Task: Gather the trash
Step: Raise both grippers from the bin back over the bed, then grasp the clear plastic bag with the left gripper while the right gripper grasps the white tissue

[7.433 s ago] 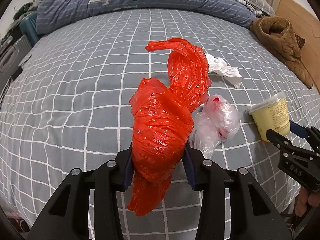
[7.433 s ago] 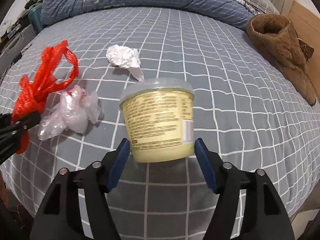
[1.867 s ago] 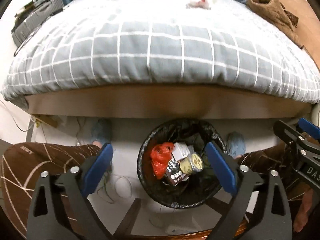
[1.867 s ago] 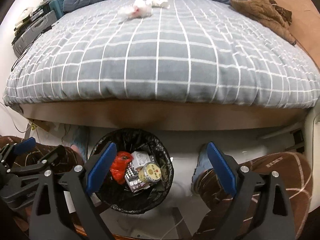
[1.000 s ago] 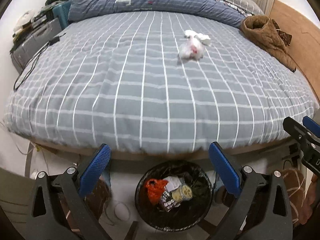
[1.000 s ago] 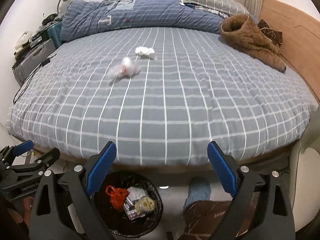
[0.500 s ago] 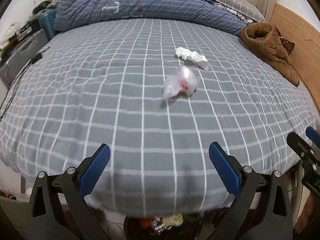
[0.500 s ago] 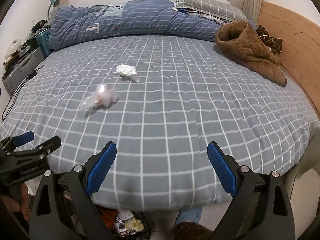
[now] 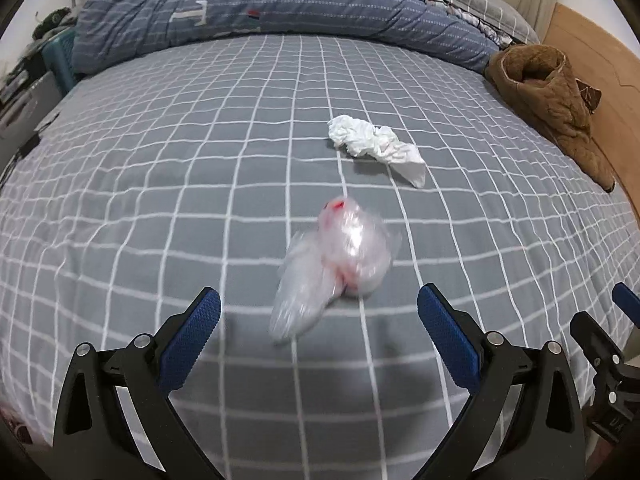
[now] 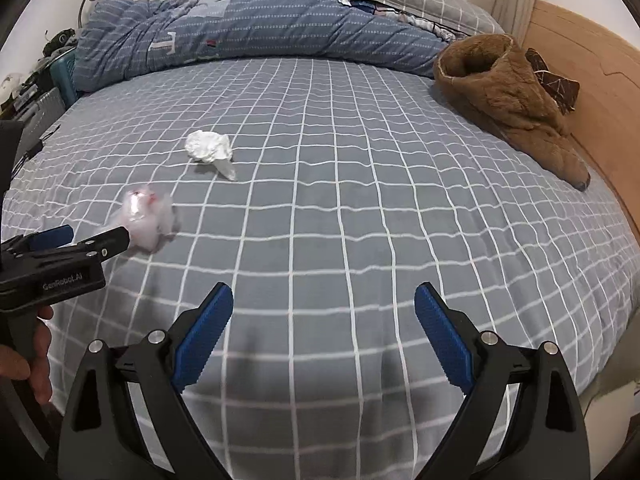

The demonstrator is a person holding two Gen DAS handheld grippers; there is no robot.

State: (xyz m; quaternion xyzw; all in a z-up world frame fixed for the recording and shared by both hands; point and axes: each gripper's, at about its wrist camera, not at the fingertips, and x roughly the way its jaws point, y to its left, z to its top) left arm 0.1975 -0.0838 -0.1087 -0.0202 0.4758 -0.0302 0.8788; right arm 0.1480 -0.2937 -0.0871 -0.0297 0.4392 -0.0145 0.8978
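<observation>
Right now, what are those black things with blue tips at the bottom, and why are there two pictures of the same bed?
Those are grabbing tools. A person holds one in each hand, and each tool has a little camera that looks out along its two fingers. So there are two pictures: one from the left gripper and one from the right gripper. In the right tool's picture you can also spot the left tool off to the side, with the person's hand around its handle.

Both tools are wide open and holding nothing.

On the grey checked bed lie two bits of trash: a clear plastic bag with something red inside, a bit blurry, right in front of the left tool, and a crumpled white tissue farther back. A brown fluffy jacket and a blue quilt are there too.
</observation>
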